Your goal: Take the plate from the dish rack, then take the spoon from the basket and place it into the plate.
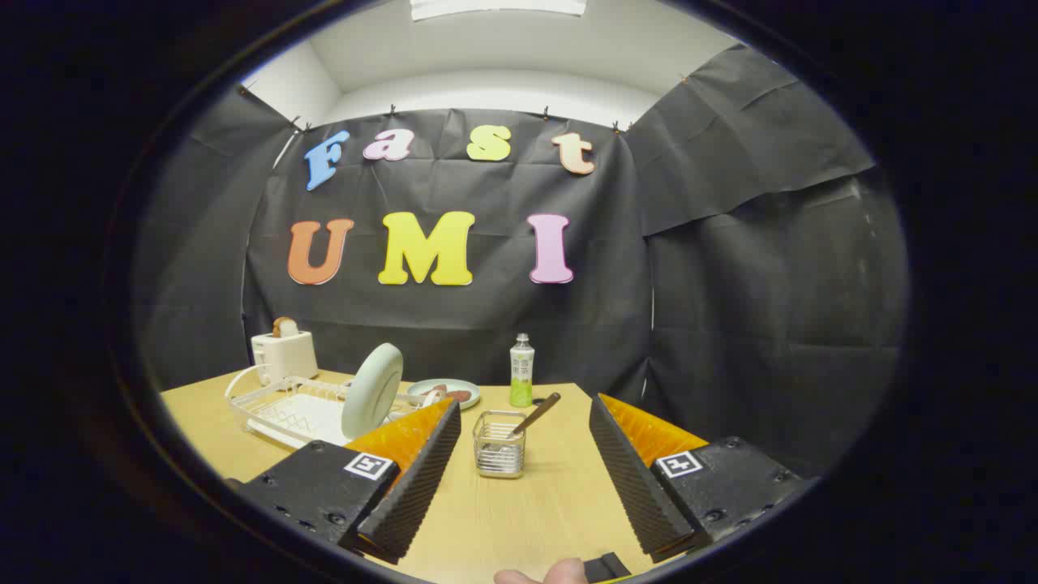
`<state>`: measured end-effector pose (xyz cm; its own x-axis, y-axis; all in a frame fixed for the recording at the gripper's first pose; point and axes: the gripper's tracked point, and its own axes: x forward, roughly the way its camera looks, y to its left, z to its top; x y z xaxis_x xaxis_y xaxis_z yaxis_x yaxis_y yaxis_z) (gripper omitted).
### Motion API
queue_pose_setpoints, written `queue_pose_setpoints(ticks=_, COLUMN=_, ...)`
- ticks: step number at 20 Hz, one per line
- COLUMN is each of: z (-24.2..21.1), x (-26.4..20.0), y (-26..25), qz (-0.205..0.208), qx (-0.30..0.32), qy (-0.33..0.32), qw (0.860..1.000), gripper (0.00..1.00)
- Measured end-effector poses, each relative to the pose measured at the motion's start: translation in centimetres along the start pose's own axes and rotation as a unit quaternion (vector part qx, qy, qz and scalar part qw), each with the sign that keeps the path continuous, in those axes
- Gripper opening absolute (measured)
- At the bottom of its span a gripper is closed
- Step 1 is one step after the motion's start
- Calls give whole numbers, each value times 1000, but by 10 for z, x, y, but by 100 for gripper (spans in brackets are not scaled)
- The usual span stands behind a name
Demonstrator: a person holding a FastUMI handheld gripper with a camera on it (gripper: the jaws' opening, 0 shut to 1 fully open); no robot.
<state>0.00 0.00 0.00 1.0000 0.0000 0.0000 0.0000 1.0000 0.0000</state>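
Gripper view: ribbed black fingers [422, 462] of the gripper [523, 466] stand wide apart over the wooden table [503, 519], holding nothing. At 12 o'clock just ahead, a wire basket [499, 444] holds a leaning spoon [537, 413]. At 10 o'clock, a round pale plate [372, 391] stands upright in the white dish rack [280, 410], a toaster [284, 353] beyond it. Farther, at 12 o'clock, stands a green bottle [521, 371].

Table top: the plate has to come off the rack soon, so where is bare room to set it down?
The table is bare between the open jaws of the gripper, nearer than the basket. It is crowded beyond the left finger: dish rack with standing plate, toaster, second plate, bottle.
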Motion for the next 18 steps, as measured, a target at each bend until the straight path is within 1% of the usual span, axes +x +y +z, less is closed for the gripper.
queue_pose_setpoints(ticks=18, z=1, x=1, y=9, qz=6, qx=-11, qy=0, qw=1000, gripper=100)
